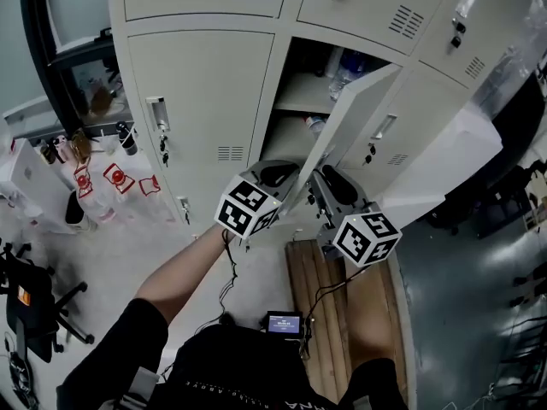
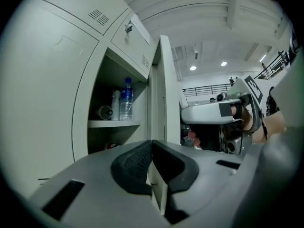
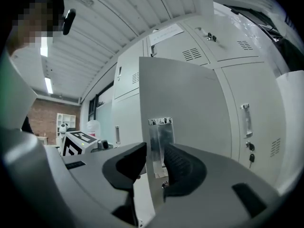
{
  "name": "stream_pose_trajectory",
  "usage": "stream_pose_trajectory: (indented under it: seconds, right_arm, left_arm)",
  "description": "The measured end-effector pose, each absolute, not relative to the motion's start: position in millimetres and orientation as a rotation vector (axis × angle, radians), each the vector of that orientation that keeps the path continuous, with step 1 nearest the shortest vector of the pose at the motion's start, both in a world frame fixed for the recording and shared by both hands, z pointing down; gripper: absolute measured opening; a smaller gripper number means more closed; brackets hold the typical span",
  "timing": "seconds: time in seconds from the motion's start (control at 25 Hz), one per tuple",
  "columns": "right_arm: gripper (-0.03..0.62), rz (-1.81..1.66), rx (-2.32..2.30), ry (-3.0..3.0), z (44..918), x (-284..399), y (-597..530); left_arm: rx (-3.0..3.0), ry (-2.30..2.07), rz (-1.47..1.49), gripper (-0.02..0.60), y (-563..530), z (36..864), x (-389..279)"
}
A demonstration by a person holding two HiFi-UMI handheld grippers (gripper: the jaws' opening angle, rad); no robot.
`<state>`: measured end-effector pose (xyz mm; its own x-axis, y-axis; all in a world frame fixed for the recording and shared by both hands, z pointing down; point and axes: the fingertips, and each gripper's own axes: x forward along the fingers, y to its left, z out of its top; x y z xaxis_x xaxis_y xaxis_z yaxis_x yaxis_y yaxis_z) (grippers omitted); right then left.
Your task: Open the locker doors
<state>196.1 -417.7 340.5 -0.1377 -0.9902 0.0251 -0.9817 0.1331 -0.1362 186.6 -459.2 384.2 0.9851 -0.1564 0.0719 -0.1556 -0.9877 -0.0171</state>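
In the head view a bank of pale metal lockers (image 1: 201,84) fills the frame. One middle door (image 1: 346,126) stands partly swung out, its free edge pointing toward the person. The left tool (image 1: 286,176) sits at the inner side of that edge and the right tool (image 1: 323,186) at the outer side, each carrying its marker cube. Behind the door an open compartment shows a shelf with a bottle (image 1: 346,71). The neighbouring doors are closed.

In the left gripper view the left tool (image 2: 152,167) has its pads drawn together on the door's thin free edge, which runs up out of the jaws as a narrow strip. The shelf and the bottle are to the left, and the right tool hangs just past the door on the right.

In the right gripper view the right tool (image 3: 154,163) looks at the door's outer face. Its pads stand apart on either side of a small shiny handle (image 3: 159,144). A gap shows at the left pad, so the tool is not clamped.

The door looks like thin sheet steel: light, stiff and smooth-painted. It should swing freely on its hinges, though the flat face gives little purchase. The folded free edge, where the left tool grips, seems the surest hold. The handle is the other hold, but it is small and glossy, so pads could slip off it. A pull along the door's swing, not straight out, probably suits it best.
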Motion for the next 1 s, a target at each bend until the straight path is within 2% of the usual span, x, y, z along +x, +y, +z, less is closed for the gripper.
stream_pose_trajectory:
  seconds: [0.2, 0.28, 0.36, 0.64, 1.0]
  right_arm:
    - [0.129, -0.22, -1.977, 2.233, 341, 207, -390]
    - [0.175, -0.222, -1.94, 2.223, 339, 209, -379]
    - [0.189, -0.204, -1.956, 2.212, 337, 213, -370]
    - [0.187, -0.091, -2.24, 2.098, 337, 241, -352]
    - [0.161, -0.067, -2.377, 1.969, 339, 291, -322]
  left_arm:
    - [-3.13, 0.138, -0.115, 0.02, -433, 388, 199]
    - [-3.131, 0.093, -0.116, 0.02, -424, 389, 206]
    - [-3.13, 0.047, -0.116, 0.02, -413, 389, 214]
    - [-3.116, -0.083, -0.117, 0.02, -374, 387, 248]
    - [-3.089, -0.128, -0.13, 0.02, -351, 388, 288]
